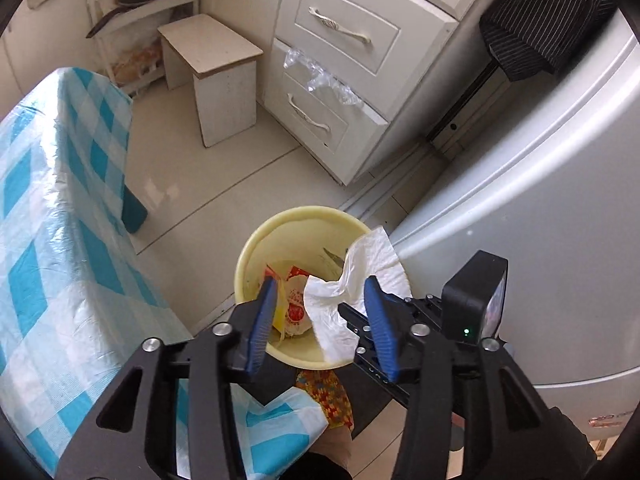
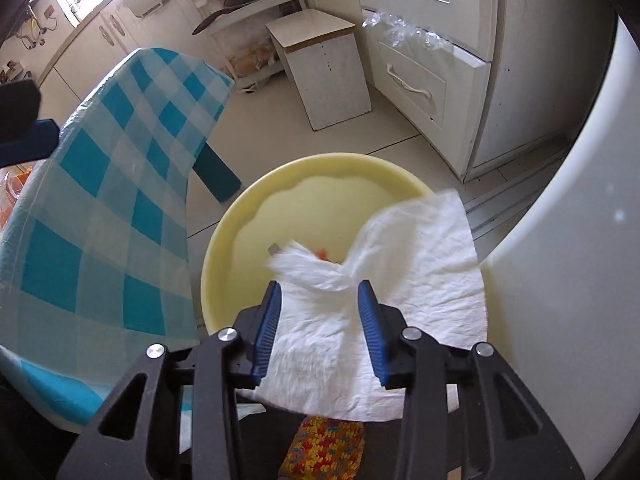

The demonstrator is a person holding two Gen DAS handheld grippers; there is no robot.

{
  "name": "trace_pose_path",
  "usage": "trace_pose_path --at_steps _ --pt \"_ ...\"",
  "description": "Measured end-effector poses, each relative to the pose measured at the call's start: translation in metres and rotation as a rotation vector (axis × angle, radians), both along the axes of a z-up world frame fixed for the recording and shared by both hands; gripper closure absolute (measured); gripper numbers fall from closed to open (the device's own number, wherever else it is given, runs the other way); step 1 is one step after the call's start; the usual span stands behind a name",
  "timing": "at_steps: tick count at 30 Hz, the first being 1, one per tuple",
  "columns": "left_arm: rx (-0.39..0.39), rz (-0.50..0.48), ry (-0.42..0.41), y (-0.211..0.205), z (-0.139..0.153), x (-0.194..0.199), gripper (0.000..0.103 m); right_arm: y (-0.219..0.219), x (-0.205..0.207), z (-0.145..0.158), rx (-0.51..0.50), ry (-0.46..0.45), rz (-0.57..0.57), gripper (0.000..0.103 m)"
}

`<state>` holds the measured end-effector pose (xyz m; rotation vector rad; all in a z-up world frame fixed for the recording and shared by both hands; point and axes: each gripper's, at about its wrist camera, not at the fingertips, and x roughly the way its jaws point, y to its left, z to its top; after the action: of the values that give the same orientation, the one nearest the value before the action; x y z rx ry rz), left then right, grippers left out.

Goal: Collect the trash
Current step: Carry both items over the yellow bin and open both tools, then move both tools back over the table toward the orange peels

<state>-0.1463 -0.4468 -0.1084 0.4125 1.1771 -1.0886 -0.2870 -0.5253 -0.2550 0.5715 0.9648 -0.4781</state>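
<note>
A pale yellow bin [image 1: 256,240] stands on the floor between the table and the fridge. It holds a red and yellow wrapper [image 1: 294,304]. A white paper napkin [image 1: 360,276] hangs over the bin's right rim; it also shows in the right wrist view [image 2: 420,280], loose and slightly blurred between the open jaws. My right gripper [image 2: 320,296] is open just above the bin [image 2: 240,240], and it shows in the left wrist view [image 1: 400,320]. My left gripper [image 1: 320,292] is open and empty above the bin.
A table with a blue checked cloth [image 1: 60,220] stands left of the bin. A grey fridge [image 1: 540,220] is at right. White drawers [image 1: 340,80] with a clear plastic bag [image 1: 320,76] and a small white stool [image 1: 212,76] stand behind.
</note>
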Motion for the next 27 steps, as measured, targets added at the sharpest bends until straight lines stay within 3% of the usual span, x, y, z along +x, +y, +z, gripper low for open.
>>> trace_pose_path --at_steps 4,10,14,22,27 --pt "-0.029 0.035 -0.026 0.022 0.016 -0.002 0.05 0.007 -0.014 0.012 0.011 -0.034 -0.028 0.059" --pt "-0.067 0.099 -0.18 0.08 0.049 -0.008 0.029 0.026 -0.042 0.034 0.029 -0.092 -0.064 0.048" --pt "-0.093 0.166 -0.248 0.13 0.074 0.0 0.024 0.046 -0.056 0.053 0.013 -0.107 -0.044 0.046" --pt "-0.127 0.427 -0.388 0.273 0.122 0.036 0.018 0.084 -0.045 0.131 -0.084 -0.231 0.032 0.046" --pt "-0.091 0.612 -0.341 0.374 0.114 0.074 0.018 0.134 -0.007 0.177 -0.134 -0.311 0.188 0.045"
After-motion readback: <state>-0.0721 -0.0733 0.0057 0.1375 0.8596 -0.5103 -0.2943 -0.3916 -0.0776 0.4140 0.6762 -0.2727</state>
